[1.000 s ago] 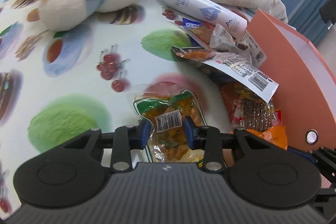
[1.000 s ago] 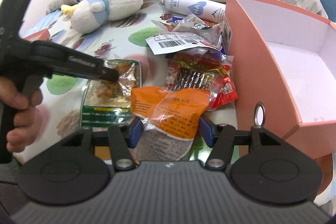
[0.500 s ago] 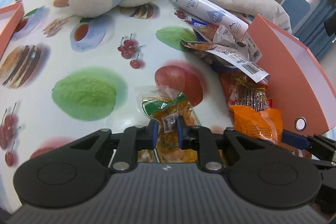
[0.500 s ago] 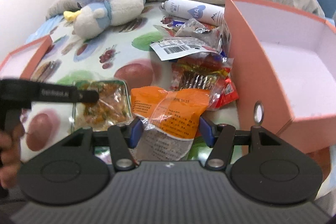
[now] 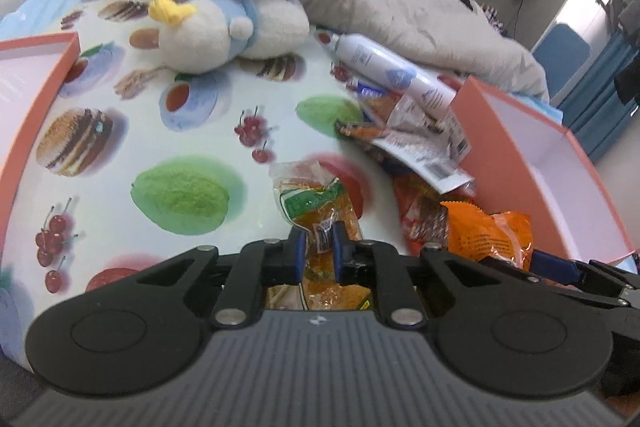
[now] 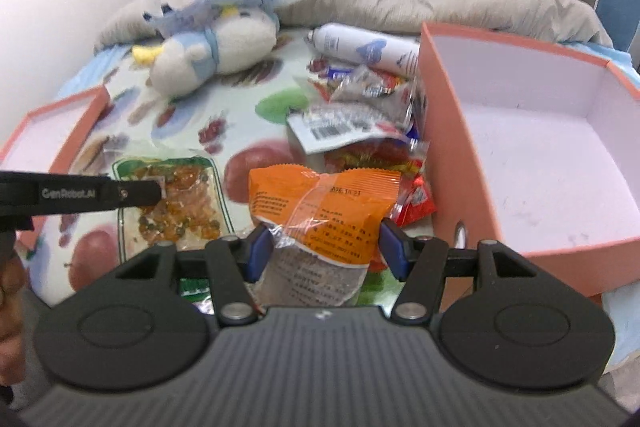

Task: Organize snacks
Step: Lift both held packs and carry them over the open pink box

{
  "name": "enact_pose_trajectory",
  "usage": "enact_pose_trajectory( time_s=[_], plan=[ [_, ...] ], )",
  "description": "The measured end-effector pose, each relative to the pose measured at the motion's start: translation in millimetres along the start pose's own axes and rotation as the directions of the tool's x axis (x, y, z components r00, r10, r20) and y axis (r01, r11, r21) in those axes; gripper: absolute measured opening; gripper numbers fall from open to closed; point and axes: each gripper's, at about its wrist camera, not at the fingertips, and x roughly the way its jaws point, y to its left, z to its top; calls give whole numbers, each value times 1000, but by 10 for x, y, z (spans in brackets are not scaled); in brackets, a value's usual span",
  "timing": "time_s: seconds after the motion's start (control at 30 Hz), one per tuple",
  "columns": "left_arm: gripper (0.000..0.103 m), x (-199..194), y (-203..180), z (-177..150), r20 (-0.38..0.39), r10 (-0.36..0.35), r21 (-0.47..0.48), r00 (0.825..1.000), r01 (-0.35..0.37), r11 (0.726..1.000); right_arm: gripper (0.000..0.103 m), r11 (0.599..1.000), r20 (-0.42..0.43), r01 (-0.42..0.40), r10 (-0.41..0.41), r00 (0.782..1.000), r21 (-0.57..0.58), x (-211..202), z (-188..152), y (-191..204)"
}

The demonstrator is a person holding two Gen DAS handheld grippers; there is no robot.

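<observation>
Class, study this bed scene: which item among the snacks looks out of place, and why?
The white spray bottle lies on its side at the far edge of the snack pile, beside the pink box; it isn't food.

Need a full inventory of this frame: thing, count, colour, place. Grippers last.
Green-edged clear snack bag: 1, orange contents, left of pile, in the left gripper.
Orange foil snack bag: 1, centre front, in the right gripper.
Loose snack packets: several, red, silver and white, heaped against the big box.
Large coral cardboard box: 1, white inside, right, empty where visible.
Coral box lid or tray: 1, far left.
White spray bottle: 1, lying behind the pile.
Plush duck: 1, white and blue, yellow beak, back left.
Grey blanket: 1, back.
Fruit-print cloth: 1, underneath.
Left gripper: closing on the green-edged bag.
Right gripper: clamped on the orange bag.
</observation>
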Motion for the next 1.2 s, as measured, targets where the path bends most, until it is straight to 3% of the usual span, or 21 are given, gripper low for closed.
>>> enact_pose_trajectory(
  time_s=[0.4,0.77,0.97,1.2],
  plan=[
    [12,-582,-372,335,109,-23,27,994,20,999,60,999,119,-10,4,993,45,-543,370,-218],
    [11,-1008,-973,836,213,-90,83,973,73,994,60,998,239,-12,-3,971,60,-1001,805,-506],
    [12,-1272,-1429,1166,269,-167,165,948,126,978,60,998,326,11,-29,945,59,-1289,1067,-658],
    [12,-1423,-2071,1529,295,-267,293,918,179,939,60,994,413,74,-102,905,83,-1586,1286,-979]
  ],
)
